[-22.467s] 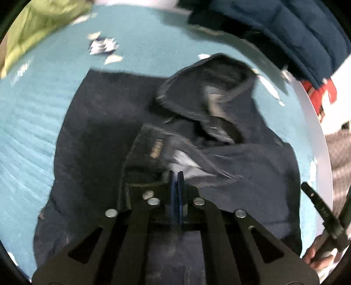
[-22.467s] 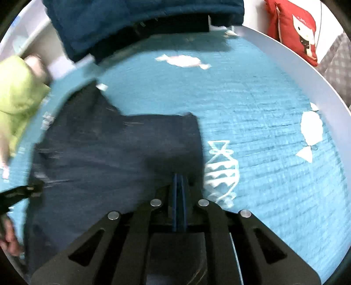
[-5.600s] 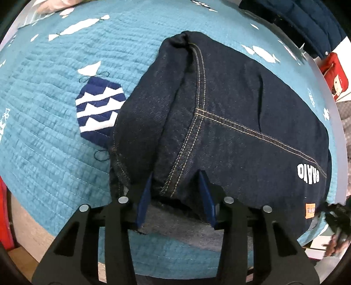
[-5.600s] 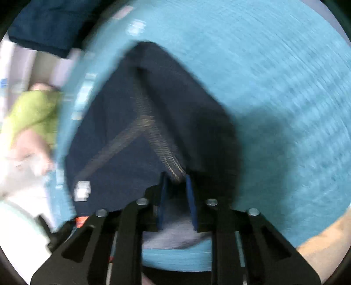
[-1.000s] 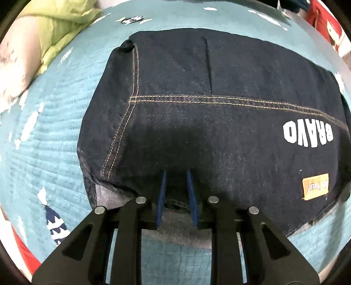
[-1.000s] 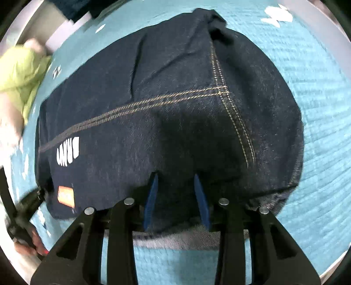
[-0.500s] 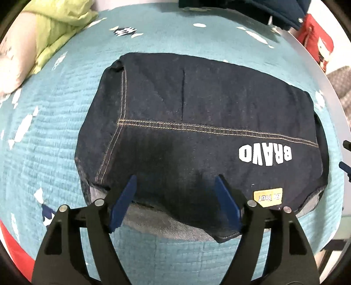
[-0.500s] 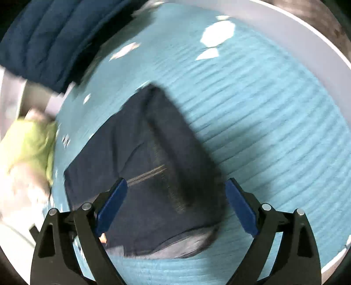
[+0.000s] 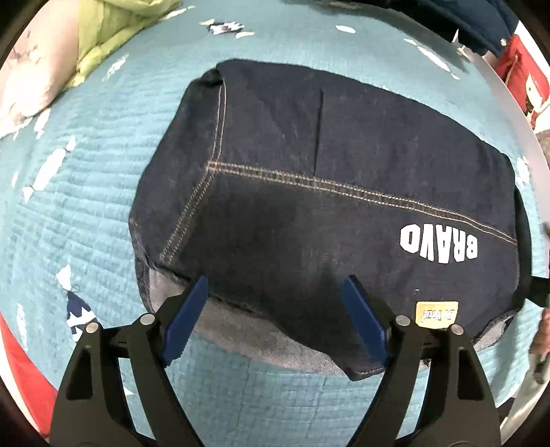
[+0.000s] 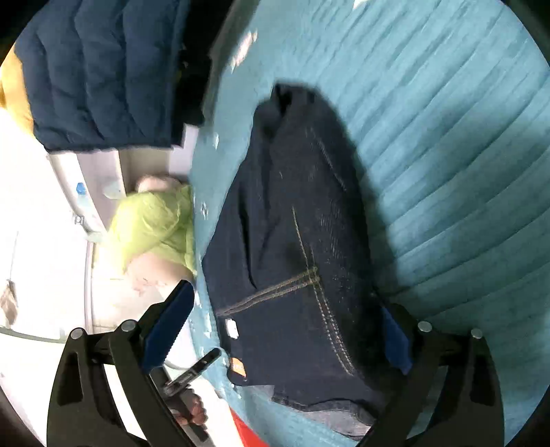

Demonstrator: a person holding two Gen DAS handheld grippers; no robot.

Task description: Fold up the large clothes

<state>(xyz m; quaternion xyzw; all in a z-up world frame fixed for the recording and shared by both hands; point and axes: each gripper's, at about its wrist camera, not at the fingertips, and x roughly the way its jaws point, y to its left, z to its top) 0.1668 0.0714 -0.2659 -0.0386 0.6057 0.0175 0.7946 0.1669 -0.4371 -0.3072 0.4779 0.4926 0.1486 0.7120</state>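
- We have both claws spread wide and empty, jaws just opened: left claw (image 9: 275,319), right claw (image 10: 285,330) above the folded denim garment (image 9: 326,206)
- We risk snagging its loose near hem, undoing the fold on the bed quilt (image 9: 86,213)

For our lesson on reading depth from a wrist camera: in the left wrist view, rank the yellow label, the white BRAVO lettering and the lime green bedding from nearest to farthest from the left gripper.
From the left gripper:
1. Yellow label, just right of the right finger.
2. BRAVO lettering, farther up on the right of the folded denim.
3. Lime green bedding, far top left corner.
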